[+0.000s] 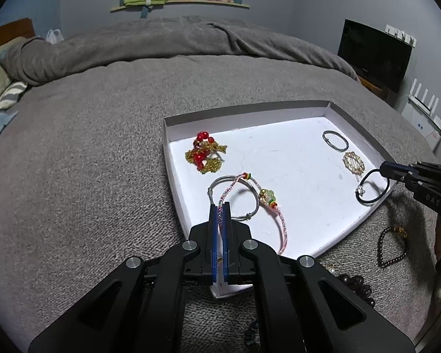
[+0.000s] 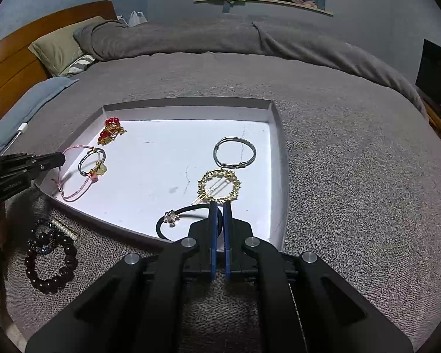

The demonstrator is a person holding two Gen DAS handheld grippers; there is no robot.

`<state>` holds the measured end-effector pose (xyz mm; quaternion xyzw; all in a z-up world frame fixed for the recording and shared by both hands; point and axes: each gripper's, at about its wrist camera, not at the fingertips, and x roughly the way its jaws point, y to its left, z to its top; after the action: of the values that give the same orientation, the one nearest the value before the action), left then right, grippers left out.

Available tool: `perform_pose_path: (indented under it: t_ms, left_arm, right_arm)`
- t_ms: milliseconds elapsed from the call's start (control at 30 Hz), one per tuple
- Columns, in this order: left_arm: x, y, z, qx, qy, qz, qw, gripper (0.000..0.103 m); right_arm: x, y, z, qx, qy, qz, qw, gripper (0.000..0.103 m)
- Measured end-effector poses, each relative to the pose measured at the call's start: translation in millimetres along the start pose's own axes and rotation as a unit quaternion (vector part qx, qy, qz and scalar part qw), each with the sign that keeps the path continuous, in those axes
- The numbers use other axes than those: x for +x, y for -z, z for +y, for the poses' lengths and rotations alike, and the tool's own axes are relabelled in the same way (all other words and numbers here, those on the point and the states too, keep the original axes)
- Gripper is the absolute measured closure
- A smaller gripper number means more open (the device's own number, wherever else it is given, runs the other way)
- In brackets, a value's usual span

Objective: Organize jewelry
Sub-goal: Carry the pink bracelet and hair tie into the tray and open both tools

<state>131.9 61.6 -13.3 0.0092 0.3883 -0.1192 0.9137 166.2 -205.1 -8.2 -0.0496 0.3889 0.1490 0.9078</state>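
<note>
A shallow white tray (image 1: 297, 111) (image 2: 279, 153) lies on the grey bed. My left gripper (image 1: 219, 206) is shut on a pink braided cord bracelet (image 1: 282, 229) (image 2: 73, 173) and holds it over the tray's near left part, above a silver bangle (image 1: 250, 188). My right gripper (image 2: 219, 205) (image 1: 382, 170) is shut on a black hair tie with a charm (image 2: 179, 217) (image 1: 367, 191) at the tray's near right edge. In the tray also lie a red and gold bead piece (image 1: 204, 153) (image 2: 110, 131), a second silver bangle (image 1: 335, 140) (image 2: 234, 156) and a gold wreath clip (image 1: 353, 162) (image 2: 219, 187).
On the blanket in front of the tray lie a dark bead bracelet (image 2: 51, 267), a dark sparkly bracelet (image 2: 41, 239), a pearl clip (image 2: 64, 229) and a black bead bracelet (image 1: 392, 247). Pillows (image 2: 58, 47) and a folded duvet (image 1: 161, 41) lie beyond. A dark screen (image 1: 373, 56) stands at the right.
</note>
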Motion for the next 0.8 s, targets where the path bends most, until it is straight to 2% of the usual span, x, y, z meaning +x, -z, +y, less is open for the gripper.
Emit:
perform_pose_path:
  t_ms: [167, 300, 367, 467, 533, 633, 667, 800]
  left_arm:
    - [4, 1, -6, 0.012, -0.015, 0.005, 0.9998, 0.098]
    - [1, -1, -7, 0.009, -0.012, -0.004, 0.9999, 0.087]
    - [-2, -1, -8, 0.011, -0.014, -0.008, 0.9998, 0.082]
    - [-8, 0, -10, 0.018, -0.018, -0.019, 0.9995, 0.076]
    - [-13, -1, -9, 0.011, -0.016, -0.028, 0.9994, 0.059]
    - [-21, -3, -11, 0.006, -0.017, -0.047, 0.9987, 0.041]
    - [-23, -3, -12, 0.005, -0.018, -0.054, 0.9984, 0.038]
    - [-27, -4, -11, 0.002, -0.022, -0.065, 0.9977, 0.028]
  right_arm:
    - [-2, -1, 3, 0.000, -0.003, -0.007, 1.000, 0.099]
    - [-5, -2, 2, 0.003, -0.004, -0.015, 1.000, 0.094]
    - [-7, -2, 1, 0.008, -0.005, -0.022, 1.000, 0.078]
    - [-11, -4, 0, 0.017, -0.008, -0.035, 0.999, 0.071]
    - [-16, -4, -1, 0.028, -0.014, -0.050, 0.998, 0.064]
    - [-24, -5, -1, 0.038, -0.016, -0.071, 0.997, 0.048]
    - [-25, -5, -1, 0.039, -0.016, -0.076, 0.996, 0.042]
    - [-29, -7, -2, 0.052, -0.021, -0.090, 0.994, 0.034]
